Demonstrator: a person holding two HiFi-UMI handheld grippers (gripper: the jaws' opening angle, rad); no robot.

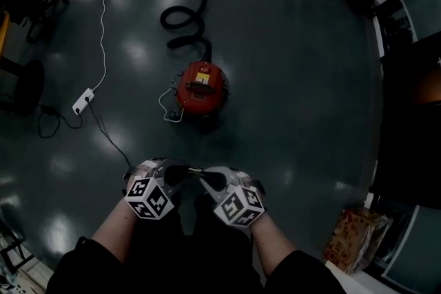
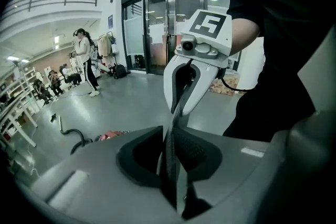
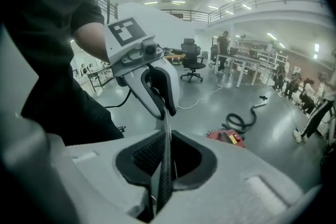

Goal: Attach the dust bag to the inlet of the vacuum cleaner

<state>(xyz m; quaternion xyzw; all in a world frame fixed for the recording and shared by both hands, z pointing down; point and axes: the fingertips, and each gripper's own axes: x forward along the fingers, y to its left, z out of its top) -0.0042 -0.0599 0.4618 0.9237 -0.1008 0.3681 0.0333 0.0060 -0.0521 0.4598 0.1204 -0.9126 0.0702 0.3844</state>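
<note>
Left gripper (image 1: 187,171) and right gripper (image 1: 209,175) meet almost tip to tip low in the head view, each aimed at the other. The right one's black, mesh-textured pads (image 3: 163,165) look pressed together on nothing. The left one's jaws seem to stand a narrow crack apart, with only the other gripper's white moulded fingers ahead of them. No view shows the dust bag, so neither gripper carries it. The vacuum cleaner (image 1: 200,86) sits well apart from both, straight ahead of where they meet, so I judge neither hand the nearer. It is a squat, round red canister with a glossy shell and a yellow label (image 1: 202,78) on top. Being round, it gives no long axis of its own. The line to go by is its black ribbed hose (image 1: 186,17), which leaves the far side of the canister and snakes away from the person. The inlet itself cannot be made out. A thin pale cord (image 1: 167,107) loops off the canister's left side, and further left lies a white power strip (image 1: 83,100). Under the canister the floor (image 1: 289,79) is dark, polished and reflective. Well to its right and nearer the person stands a patterned carton (image 1: 355,237).
</note>
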